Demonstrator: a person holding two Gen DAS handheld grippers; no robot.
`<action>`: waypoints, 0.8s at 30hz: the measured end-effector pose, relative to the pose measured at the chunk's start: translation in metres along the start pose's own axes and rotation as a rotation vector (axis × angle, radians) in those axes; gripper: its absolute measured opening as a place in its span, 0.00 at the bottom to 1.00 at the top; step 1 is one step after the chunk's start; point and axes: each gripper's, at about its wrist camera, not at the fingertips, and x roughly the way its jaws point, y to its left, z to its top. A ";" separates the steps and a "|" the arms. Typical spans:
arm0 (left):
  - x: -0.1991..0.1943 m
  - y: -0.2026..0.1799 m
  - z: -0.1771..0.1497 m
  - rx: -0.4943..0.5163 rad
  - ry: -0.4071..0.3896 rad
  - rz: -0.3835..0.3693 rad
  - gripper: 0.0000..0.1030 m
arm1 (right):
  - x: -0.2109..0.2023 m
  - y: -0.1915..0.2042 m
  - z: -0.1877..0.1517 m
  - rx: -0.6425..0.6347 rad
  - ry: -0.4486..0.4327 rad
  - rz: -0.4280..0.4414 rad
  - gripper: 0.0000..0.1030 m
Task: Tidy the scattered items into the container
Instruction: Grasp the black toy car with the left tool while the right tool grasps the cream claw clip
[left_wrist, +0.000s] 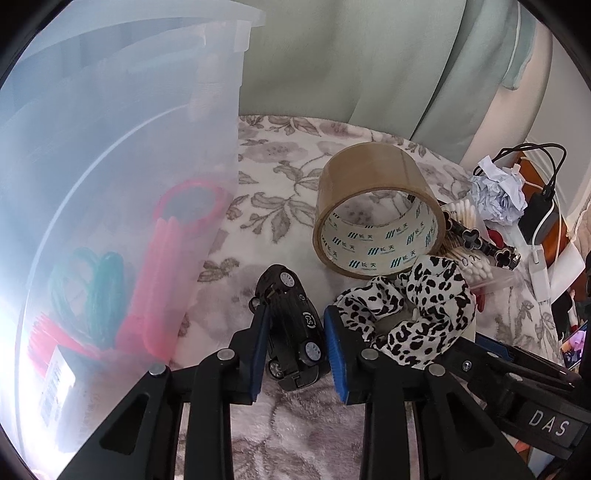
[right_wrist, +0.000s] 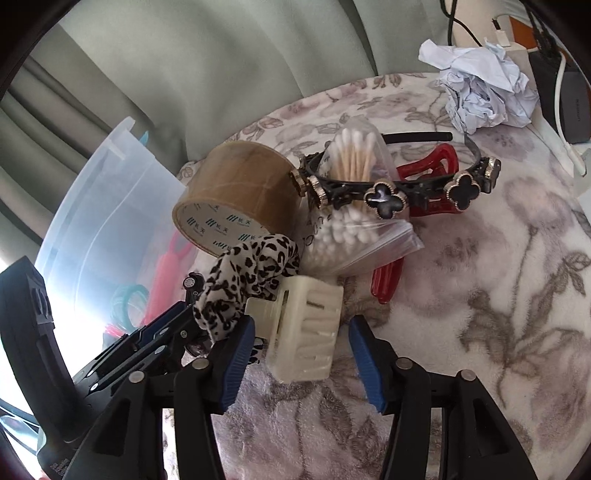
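Your left gripper (left_wrist: 295, 343) is clamped on the black toy car (left_wrist: 291, 328), blue pads pressed against both of its sides, with the car sitting on the floral blanket (left_wrist: 280, 184). The translucent container (left_wrist: 122, 184) is right off the left finger, almost touching it, and through its wall you can make out pink and teal stuff already inside, though it's too hazy to say exactly what.

Just past the right finger of that gripper is the leopard-print scrunchie (left_wrist: 410, 314), and ahead of the tips the roll of brown tape (left_wrist: 376, 210) stands on its edge.

Your right gripper (right_wrist: 301, 350) has its jaws spread, with the cream claw clip (right_wrist: 306, 328) between them. The left pad looks like it's touching the clip, the right pad clearly stands off it, so nothing's gripped there. Further ahead you've got the bag of cotton swabs (right_wrist: 351, 206), with the black clover headband (right_wrist: 388, 195) lying across it and a red hair clip (right_wrist: 424, 173) underneath. Crumpled paper (right_wrist: 476, 92) sits well beyond, up to the right.
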 end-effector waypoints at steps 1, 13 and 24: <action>0.000 0.000 0.000 0.002 -0.001 0.002 0.31 | 0.001 0.002 0.000 -0.013 0.000 -0.006 0.59; 0.015 0.002 -0.003 -0.001 0.049 0.034 0.38 | 0.000 0.003 -0.003 0.013 -0.016 -0.009 0.58; 0.018 0.002 -0.002 0.001 0.037 0.034 0.35 | -0.006 -0.011 -0.002 0.090 -0.025 0.064 0.38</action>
